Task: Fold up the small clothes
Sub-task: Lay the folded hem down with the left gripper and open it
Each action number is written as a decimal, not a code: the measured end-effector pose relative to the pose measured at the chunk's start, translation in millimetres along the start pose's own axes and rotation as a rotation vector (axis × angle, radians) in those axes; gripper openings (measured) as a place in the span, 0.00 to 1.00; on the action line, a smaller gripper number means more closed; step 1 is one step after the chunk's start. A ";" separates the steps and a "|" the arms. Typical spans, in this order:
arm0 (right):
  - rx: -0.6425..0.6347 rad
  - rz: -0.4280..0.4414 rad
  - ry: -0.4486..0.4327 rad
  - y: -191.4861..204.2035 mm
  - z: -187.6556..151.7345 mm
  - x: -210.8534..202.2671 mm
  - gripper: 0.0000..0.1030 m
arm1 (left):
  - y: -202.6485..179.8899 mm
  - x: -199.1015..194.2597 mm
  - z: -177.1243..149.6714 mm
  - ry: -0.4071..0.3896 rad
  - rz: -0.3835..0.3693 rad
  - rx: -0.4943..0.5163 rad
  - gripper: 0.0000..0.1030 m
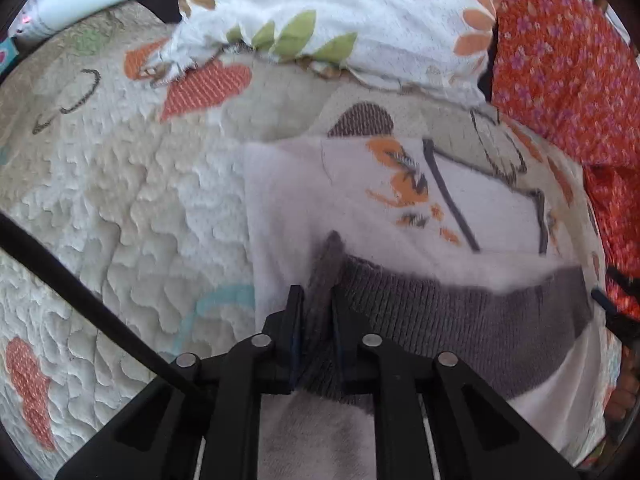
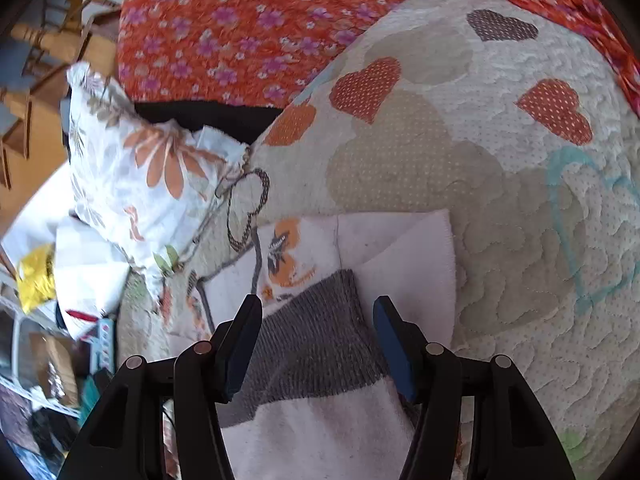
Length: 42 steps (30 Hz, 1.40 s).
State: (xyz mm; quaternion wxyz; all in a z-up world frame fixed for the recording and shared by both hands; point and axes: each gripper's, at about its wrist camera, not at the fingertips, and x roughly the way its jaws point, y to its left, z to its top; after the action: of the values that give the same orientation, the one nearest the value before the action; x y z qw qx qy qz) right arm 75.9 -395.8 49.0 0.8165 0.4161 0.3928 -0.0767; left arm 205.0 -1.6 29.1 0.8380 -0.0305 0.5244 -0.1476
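The garment (image 1: pixel 360 216) is soft white cloth with a ribbed grey knit band (image 1: pixel 460 320) (matt), on a puckered quilt (image 1: pixel 120 208).

Garment's (image 1: pixel 360 216) near end cut off below; shelf clutter (image 2: pixel 52 376) blurred.

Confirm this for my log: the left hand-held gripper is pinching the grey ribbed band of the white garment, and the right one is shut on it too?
Not quite. The right hand-held gripper is open, straddling the grey ribbed band, as the right wrist view shows. The left hand-held gripper does pinch the band of the white garment.
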 end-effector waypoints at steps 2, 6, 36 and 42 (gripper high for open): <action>-0.030 -0.024 0.005 2.6 -2.7 3.4 0.62 | 4.1 -9.1 6.3 -0.046 -0.012 -0.060 0.07; -0.075 -0.059 0.017 6.4 -7.8 8.7 0.62 | 9.8 -28.1 16.7 -0.187 0.103 -0.119 0.05; -0.019 -0.145 0.019 -33.6 -36.0 -54.6 0.62 | 30.4 -35.4 -56.4 0.061 0.157 0.064 0.62; -0.029 -0.113 0.002 -22.4 -39.4 -66.5 0.63 | 39.2 -54.9 -55.9 0.015 0.195 -0.006 0.62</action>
State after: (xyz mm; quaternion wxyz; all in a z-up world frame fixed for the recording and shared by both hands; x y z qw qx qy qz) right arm -2.2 -394.5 68.4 0.8164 0.3817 0.4175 -0.1165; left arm 141.5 56.9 43.7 0.8445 0.0192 0.5314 -0.0641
